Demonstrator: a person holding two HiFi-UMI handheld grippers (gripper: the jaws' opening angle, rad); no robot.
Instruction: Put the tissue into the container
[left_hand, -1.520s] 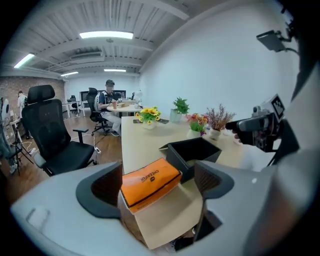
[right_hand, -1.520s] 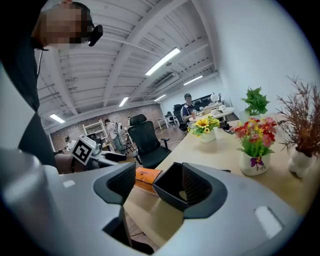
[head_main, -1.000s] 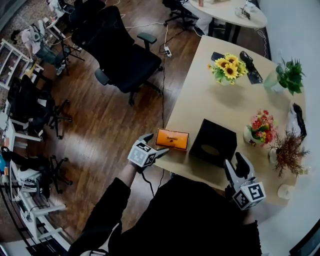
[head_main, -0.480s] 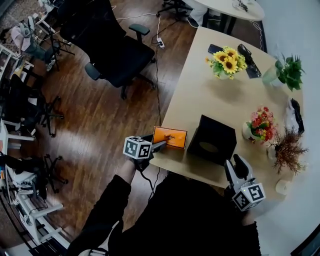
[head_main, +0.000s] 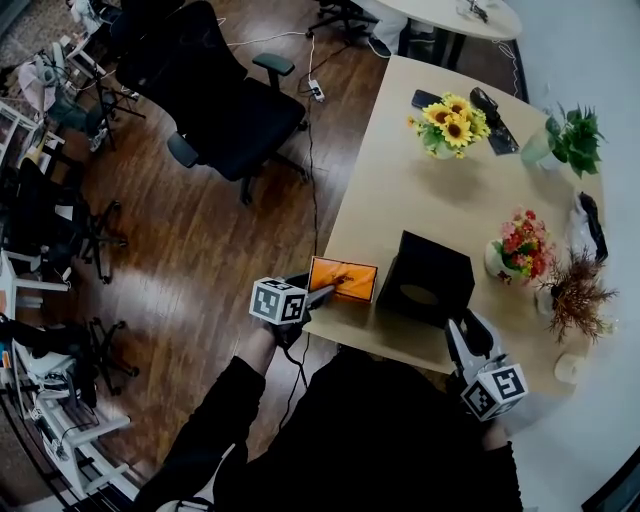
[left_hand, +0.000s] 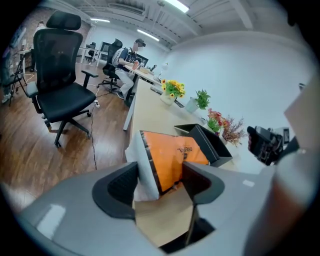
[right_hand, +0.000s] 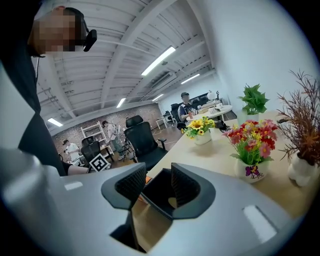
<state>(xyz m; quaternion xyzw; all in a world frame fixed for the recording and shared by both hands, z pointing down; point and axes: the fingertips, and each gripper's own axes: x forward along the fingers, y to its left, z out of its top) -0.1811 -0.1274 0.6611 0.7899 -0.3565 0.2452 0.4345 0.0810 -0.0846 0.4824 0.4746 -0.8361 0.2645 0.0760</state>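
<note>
An orange tissue pack (head_main: 343, 279) lies at the near left edge of the beige table (head_main: 400, 190), its near end tilted up in the left gripper view (left_hand: 175, 155). My left gripper (head_main: 322, 292) has just been closing and is shut on that near end, one pad on the white side and one on the orange face (left_hand: 160, 172). To the right of the pack stands a black box-shaped container (head_main: 425, 281) with an open top. My right gripper (head_main: 462, 330) has also been closing and its pads (right_hand: 157, 187) grip the container's near corner (right_hand: 161, 200).
Behind the container stand a sunflower vase (head_main: 447, 124), a pot of red flowers (head_main: 521, 245), a dried plant (head_main: 575, 297) and a green plant (head_main: 572, 140). A small white cup (head_main: 568, 368) sits at the near right. A black office chair (head_main: 215, 95) stands on the wooden floor to the left.
The left gripper has rolled and its jaws have closed onto the tissue pack's near end. The right gripper's jaws have narrowed around the container's near corner.
</note>
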